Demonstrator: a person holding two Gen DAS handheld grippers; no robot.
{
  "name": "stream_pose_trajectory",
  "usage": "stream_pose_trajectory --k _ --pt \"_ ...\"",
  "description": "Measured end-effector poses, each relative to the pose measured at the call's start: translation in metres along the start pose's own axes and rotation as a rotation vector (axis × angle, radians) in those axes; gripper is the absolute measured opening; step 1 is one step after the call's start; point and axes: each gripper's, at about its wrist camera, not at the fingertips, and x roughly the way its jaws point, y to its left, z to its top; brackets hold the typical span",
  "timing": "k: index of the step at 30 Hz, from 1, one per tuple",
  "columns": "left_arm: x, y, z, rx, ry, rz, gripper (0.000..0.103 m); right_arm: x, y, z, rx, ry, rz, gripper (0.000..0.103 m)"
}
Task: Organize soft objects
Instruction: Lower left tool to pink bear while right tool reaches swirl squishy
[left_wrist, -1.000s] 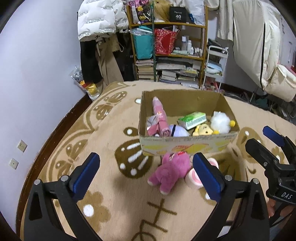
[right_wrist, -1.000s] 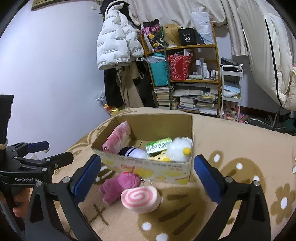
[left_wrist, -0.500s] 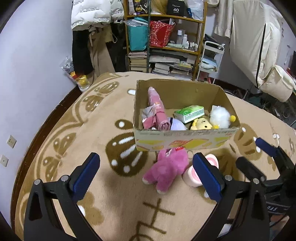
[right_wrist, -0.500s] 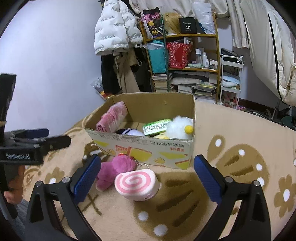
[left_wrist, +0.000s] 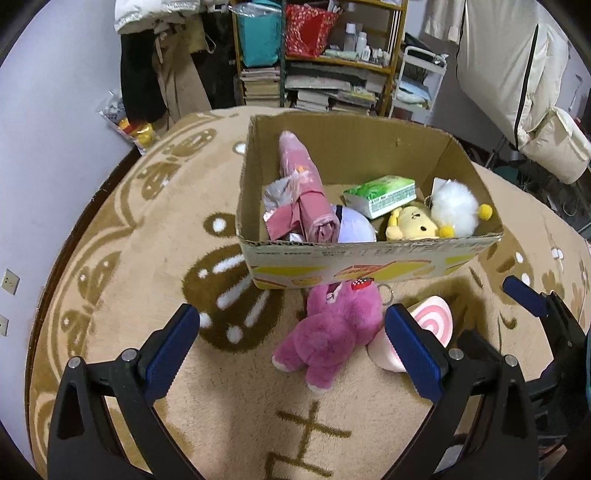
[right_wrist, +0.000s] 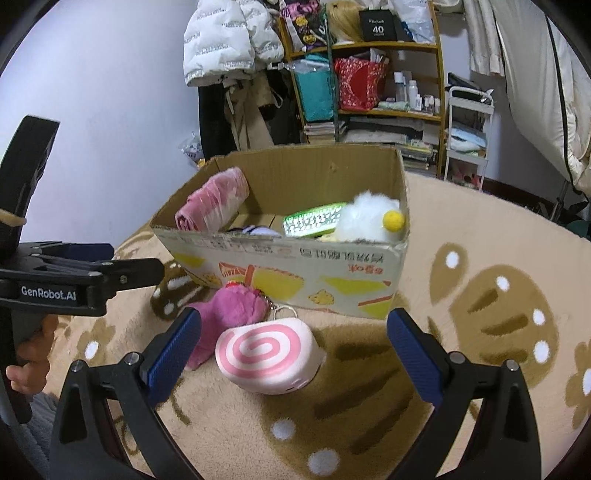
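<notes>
A pink plush bear (left_wrist: 332, 332) (right_wrist: 229, 306) lies on the rug in front of a cardboard box (left_wrist: 369, 264) (right_wrist: 288, 266). A pink-and-white swirl cushion (right_wrist: 266, 354) (left_wrist: 432, 325) lies beside it. The box holds a pink rolled cloth (left_wrist: 306, 192), a green tissue pack (left_wrist: 380, 192), a yellow plush (left_wrist: 413, 225) and a white fluffy toy (left_wrist: 454, 206). My left gripper (left_wrist: 291, 354) is open above the bear. My right gripper (right_wrist: 293, 354) is open around the swirl cushion, not touching it.
A beige patterned rug (left_wrist: 147, 258) covers the floor. A cluttered shelf (right_wrist: 369, 74) with books and bags, hanging coats (right_wrist: 229, 48) and a white cart (right_wrist: 469, 122) stand behind the box. A wall (left_wrist: 44, 129) is on the left.
Both grippers have moved forward and down toward the box. The bear and the swirl cushion now sit closer between the fingers. Both stay open.
</notes>
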Motion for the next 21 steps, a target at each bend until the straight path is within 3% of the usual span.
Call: stream_pose_trajectory --k 21 --pt "0.063 -0.011 -0.007 0.079 0.173 -0.027 0.100 0.058 0.014 -0.023 -0.050 0.176 0.012 0.103"
